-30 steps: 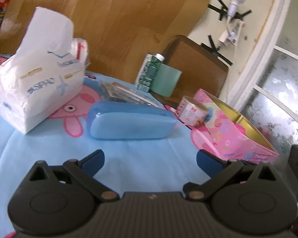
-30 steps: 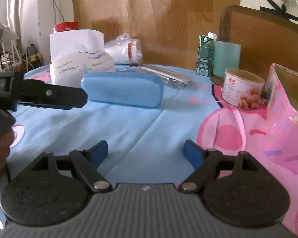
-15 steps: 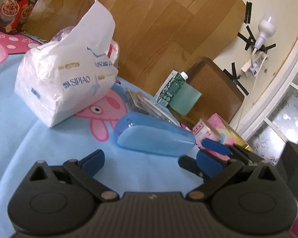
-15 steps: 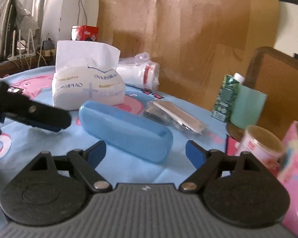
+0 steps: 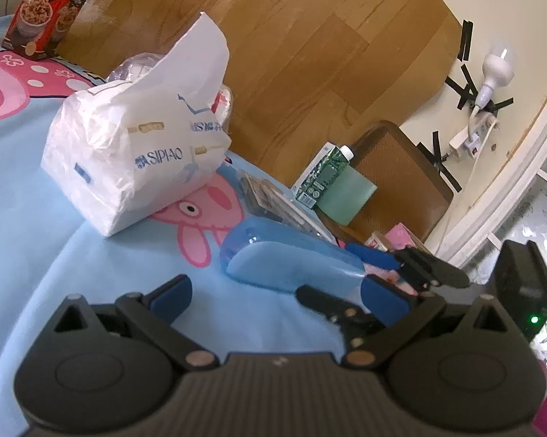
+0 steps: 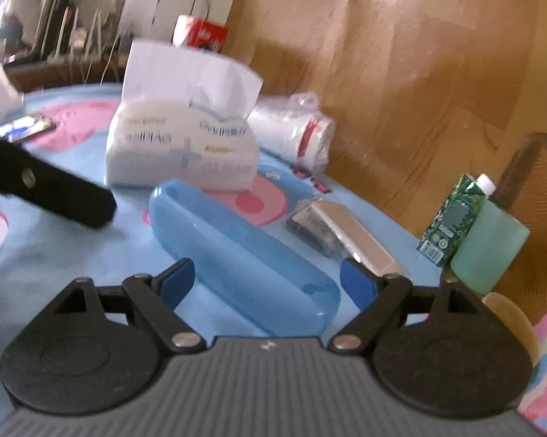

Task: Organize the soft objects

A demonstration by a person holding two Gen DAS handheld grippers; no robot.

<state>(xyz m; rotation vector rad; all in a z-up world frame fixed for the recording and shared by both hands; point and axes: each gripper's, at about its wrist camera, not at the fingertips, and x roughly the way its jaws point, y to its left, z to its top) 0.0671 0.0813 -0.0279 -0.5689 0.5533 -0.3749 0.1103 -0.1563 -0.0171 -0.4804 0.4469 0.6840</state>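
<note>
Our right gripper stands spread wide, its blue pads on either side of the near end of the blue case, not pressing it; our left gripper is likewise released and grasps nothing; the case lies at its one o'clock. At eleven o'clock sits the tissue pack, printed "SIPIAO"; in the right view that lettering is blurred. At two o'clock the green carton bears print too small to read; the red box is cut off at the top; the tablecloth shows a pink cartoon pig.
</note>
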